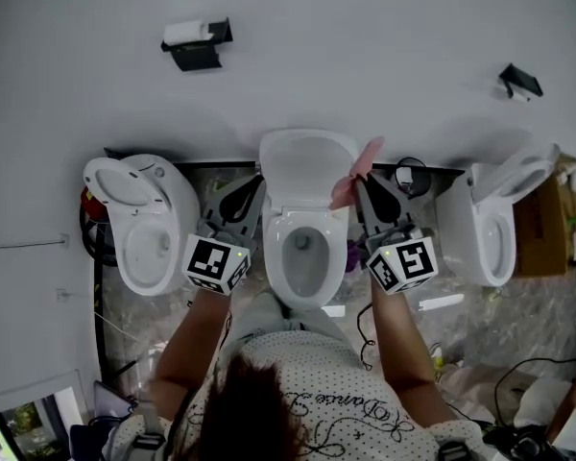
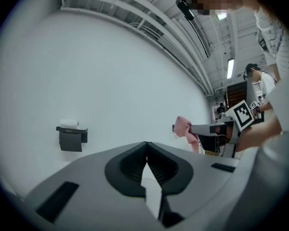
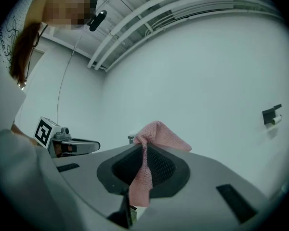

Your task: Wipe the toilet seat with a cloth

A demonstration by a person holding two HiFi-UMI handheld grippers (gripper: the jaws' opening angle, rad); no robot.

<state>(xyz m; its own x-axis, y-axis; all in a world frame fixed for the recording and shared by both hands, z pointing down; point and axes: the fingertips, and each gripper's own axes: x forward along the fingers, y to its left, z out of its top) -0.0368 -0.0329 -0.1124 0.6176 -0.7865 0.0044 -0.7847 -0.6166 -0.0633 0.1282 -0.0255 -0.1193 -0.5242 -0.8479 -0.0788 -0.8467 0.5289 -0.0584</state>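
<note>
Three white toilets stand in a row against a plain white wall, seen from above. The middle toilet [image 1: 307, 248] has its lid [image 1: 307, 166] raised against the wall and its bowl open. A second toilet [image 1: 139, 224] stands to its left and a third toilet [image 1: 494, 224] to its right, both with lids up. Two paper holders hang on the wall, one [image 1: 197, 44] up and left of the middle toilet and one [image 1: 520, 81] up and right of it.

A person holds two grippers, one on each side of the middle toilet. The left gripper [image 1: 245, 190] sits over the narrow gap on that toilet's left side. The right gripper [image 1: 365, 182] sits over the gap on its right. Both gaps are tight, and cables and small items clutter the floor in them (the wall above is bare and open).

There is one cloth [image 3: 159, 134], pink. The right gripper's jaws are closed on it at their tips. A fold of it stands above the tips and a strip hangs down between the jaws. From above, the cloth lies just beside the right edge of the raised lid; whether it touches cannot be told.

The left gripper's jaws are closed together with nothing between them.
</note>
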